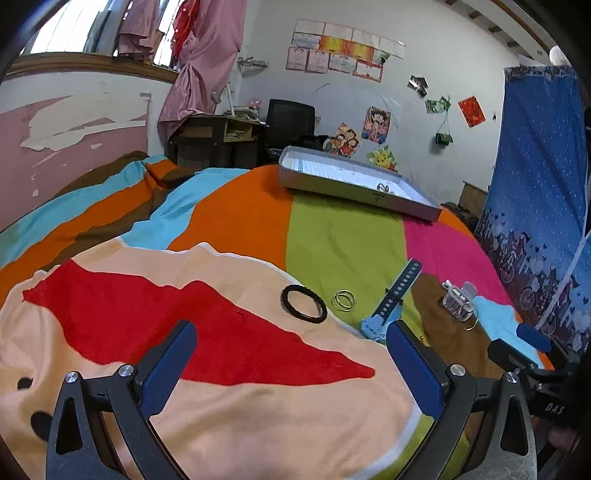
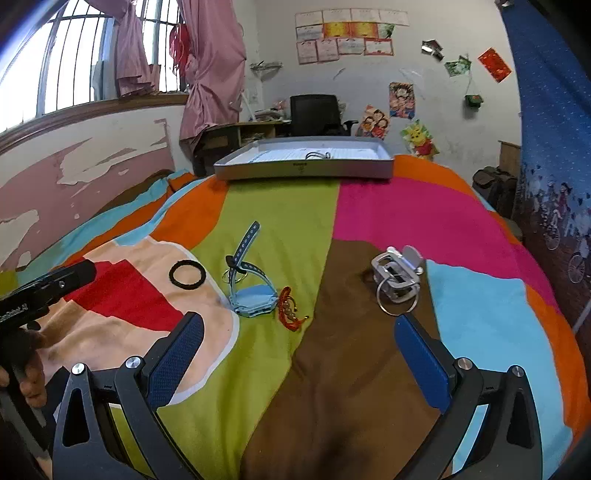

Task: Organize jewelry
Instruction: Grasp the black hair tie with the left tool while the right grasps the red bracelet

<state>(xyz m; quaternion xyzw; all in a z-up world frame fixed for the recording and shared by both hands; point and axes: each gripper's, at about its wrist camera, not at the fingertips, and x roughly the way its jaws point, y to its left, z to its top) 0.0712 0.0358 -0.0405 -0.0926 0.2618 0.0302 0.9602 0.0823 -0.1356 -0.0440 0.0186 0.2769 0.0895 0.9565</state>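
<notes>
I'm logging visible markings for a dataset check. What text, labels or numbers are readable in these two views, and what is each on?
"DAS": white letters on the right gripper's black body, seen from the left wrist.
White lettering on the left gripper's body: too blurred to read.
Dark mark on the grey tray's front wall: too small.
Certificates and posters on the wall: unreadable.

Location: a domestic bedroom. Indicators: a bed (image 2: 369, 221) with a multicoloured patchwork bedspread, pink curtains (image 2: 214, 70) at a barred window (image 2: 74, 55), cartoon posters (image 2: 400, 99) on peeling walls, a desk (image 2: 240, 136) and office chair (image 2: 314, 114).
</notes>
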